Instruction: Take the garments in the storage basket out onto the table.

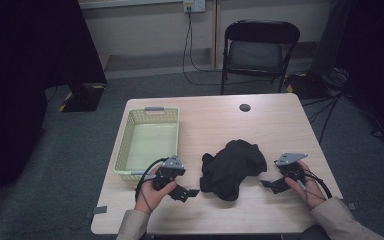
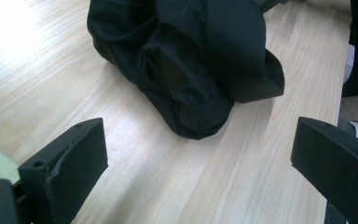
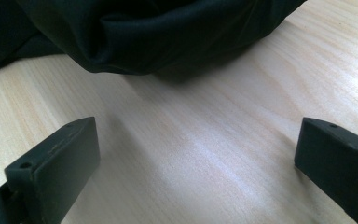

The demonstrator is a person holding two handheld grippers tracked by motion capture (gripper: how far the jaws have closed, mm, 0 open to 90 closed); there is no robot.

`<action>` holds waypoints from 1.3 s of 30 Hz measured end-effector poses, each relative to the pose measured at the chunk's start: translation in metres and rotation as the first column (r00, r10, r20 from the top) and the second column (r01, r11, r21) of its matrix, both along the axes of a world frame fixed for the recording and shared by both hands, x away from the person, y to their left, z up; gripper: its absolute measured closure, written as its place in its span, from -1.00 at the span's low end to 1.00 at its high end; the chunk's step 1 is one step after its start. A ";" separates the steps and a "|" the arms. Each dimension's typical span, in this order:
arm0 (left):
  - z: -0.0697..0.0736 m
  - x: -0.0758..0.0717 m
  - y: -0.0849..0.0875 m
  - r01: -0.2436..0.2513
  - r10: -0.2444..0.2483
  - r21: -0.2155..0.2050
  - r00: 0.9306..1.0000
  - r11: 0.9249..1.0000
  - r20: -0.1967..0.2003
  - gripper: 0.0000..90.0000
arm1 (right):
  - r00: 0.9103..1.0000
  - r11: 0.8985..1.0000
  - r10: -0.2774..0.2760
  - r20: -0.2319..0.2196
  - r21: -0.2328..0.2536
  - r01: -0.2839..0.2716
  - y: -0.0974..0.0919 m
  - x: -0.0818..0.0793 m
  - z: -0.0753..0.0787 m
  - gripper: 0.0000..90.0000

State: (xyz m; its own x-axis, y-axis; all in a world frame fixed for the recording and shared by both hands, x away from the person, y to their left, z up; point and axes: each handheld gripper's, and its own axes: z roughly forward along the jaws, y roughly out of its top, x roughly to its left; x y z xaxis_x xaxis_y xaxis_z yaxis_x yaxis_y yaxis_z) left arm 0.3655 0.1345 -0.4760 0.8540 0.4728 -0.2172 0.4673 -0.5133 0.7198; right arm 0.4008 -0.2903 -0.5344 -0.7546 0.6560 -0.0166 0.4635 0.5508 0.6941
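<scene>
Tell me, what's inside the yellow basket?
The basket looks empty; its pale bottom shows. The near wall hides a strip of the floor, beside the left gripper.

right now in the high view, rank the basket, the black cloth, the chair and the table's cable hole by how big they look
1. Chair, though it stands farther back, so unsure against the basket.
2. Basket.
3. Black cloth.
4. Cable hole, plainly smallest.

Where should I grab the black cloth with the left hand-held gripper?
Probably the rounded fold bulging at the near end of the cloth, coming in low along the table from the left. That lump stands up thick and faces the open left hand-held gripper, so the jaws can close around it.
</scene>
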 end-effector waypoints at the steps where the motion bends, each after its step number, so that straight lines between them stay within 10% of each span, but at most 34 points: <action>1: 0.000 0.000 0.000 0.003 -0.003 0.001 1.000 1.000 -0.001 -0.93 | 1.000 1.000 0.000 0.000 0.000 0.000 0.000 0.000 0.000 -1.00; 39: -0.012 -0.016 0.035 -0.013 0.013 0.022 1.000 1.000 0.005 -0.93 | 1.000 1.000 0.000 0.000 0.000 0.000 0.000 0.000 0.000 -1.00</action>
